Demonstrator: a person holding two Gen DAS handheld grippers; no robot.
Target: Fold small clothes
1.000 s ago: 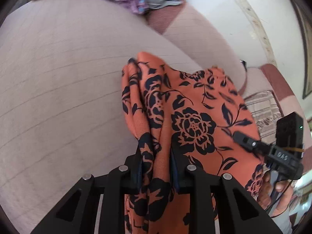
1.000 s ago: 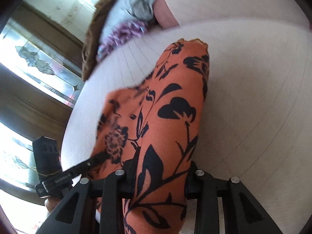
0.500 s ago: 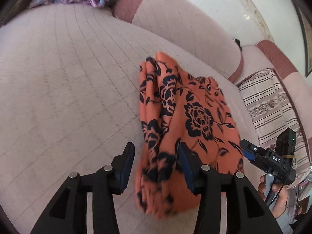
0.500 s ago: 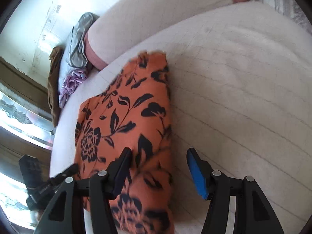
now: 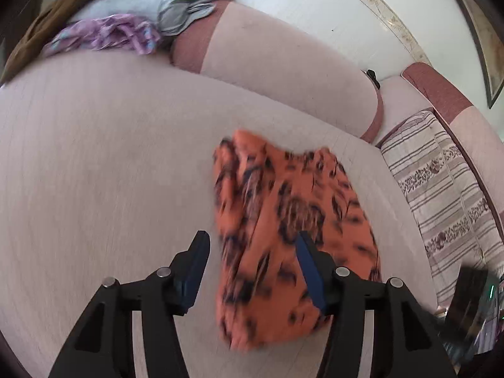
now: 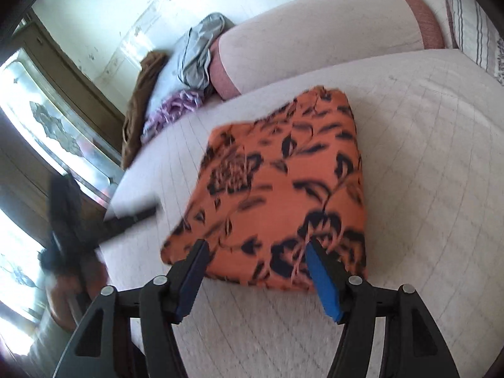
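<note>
An orange garment with black flowers (image 5: pixel 293 230) lies folded flat on the pale quilted sofa seat (image 5: pixel 94 173). My left gripper (image 5: pixel 252 245) hovers above its near edge with jaws opening and no cloth pinched between the pads. In the right wrist view the same folded garment (image 6: pixel 283 186) lies as a neat rectangle, and my right gripper (image 6: pixel 255 252) stands just in front of its near edge, jaws opening, pads clear of the cloth. The left gripper (image 6: pixel 126 220) shows blurred at the left of that view, and the right one (image 5: pixel 469 302) at the lower right of the left wrist view.
A pile of other clothes sits at the sofa's far end: a purple piece (image 5: pixel 107 36), a grey one (image 5: pixel 189 3) and a brown one (image 5: pixel 47 22). The backrest cushion (image 5: pixel 283 72) runs behind the seat. A striped cover (image 5: pixel 441 189) lies to the right.
Both grippers let go of the orange garment and drew back from it. It now lies folded on the seat, further from both cameras.
</note>
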